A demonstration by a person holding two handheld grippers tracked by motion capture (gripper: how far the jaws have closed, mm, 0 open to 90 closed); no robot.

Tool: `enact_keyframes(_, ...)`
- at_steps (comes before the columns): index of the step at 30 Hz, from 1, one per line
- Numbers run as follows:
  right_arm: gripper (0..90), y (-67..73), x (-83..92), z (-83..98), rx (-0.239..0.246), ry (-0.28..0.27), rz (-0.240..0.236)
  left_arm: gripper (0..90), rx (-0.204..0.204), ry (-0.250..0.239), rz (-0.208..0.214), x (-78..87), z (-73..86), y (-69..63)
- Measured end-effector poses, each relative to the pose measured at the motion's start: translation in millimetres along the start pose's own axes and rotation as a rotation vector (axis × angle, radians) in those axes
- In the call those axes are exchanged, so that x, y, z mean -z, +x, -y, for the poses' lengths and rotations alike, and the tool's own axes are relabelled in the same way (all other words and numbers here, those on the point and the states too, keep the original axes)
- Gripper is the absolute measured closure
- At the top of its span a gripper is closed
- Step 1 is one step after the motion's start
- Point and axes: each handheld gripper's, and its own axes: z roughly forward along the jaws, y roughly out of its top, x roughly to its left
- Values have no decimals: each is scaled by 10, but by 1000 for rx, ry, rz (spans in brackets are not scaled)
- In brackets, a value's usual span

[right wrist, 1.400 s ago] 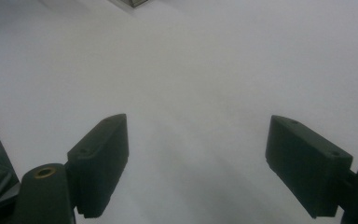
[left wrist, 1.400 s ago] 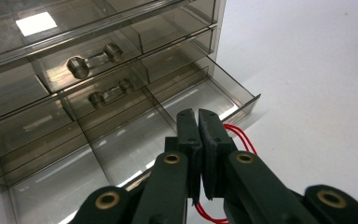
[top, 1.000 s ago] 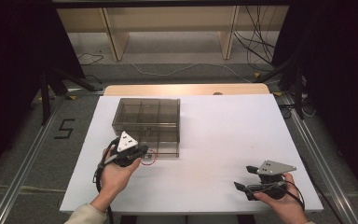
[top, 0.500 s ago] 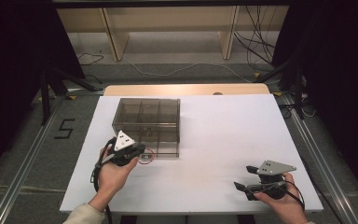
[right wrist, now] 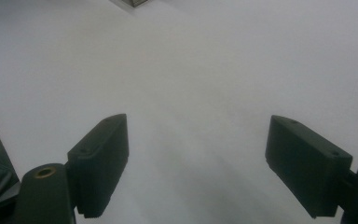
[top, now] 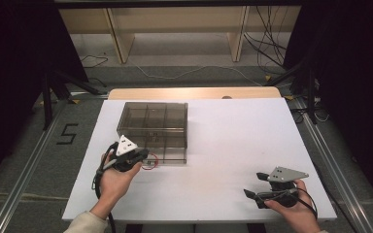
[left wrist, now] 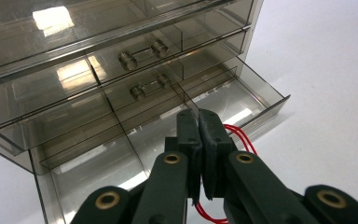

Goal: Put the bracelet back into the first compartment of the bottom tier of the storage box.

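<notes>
L gripper (left wrist: 199,140) jaws clamped on a thin red rubber band (left wrist: 237,135), loop sticking out both sides of the pads, just over the open bottom drawer (left wrist: 135,144) of the smoked clear drawer box (top: 155,127), left-centre of the white table (top: 233,145). R gripper (right wrist: 198,163) jaws wide apart, nothing between, near front-right corner.

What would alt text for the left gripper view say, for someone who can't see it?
The left gripper, its two black jaws pressed together, pinches a thin red wire loop just above the open bottom drawer of a smoky clear plastic drawer box. The box stands on a white table, and the drawer above, with its small clear handle, is closed.
</notes>
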Motion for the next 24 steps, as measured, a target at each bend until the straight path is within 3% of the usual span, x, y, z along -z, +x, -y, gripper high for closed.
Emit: enact_keyframes(24,218,1,-3,1,-1,-3,0,877,28,0,-31,22,5,128)
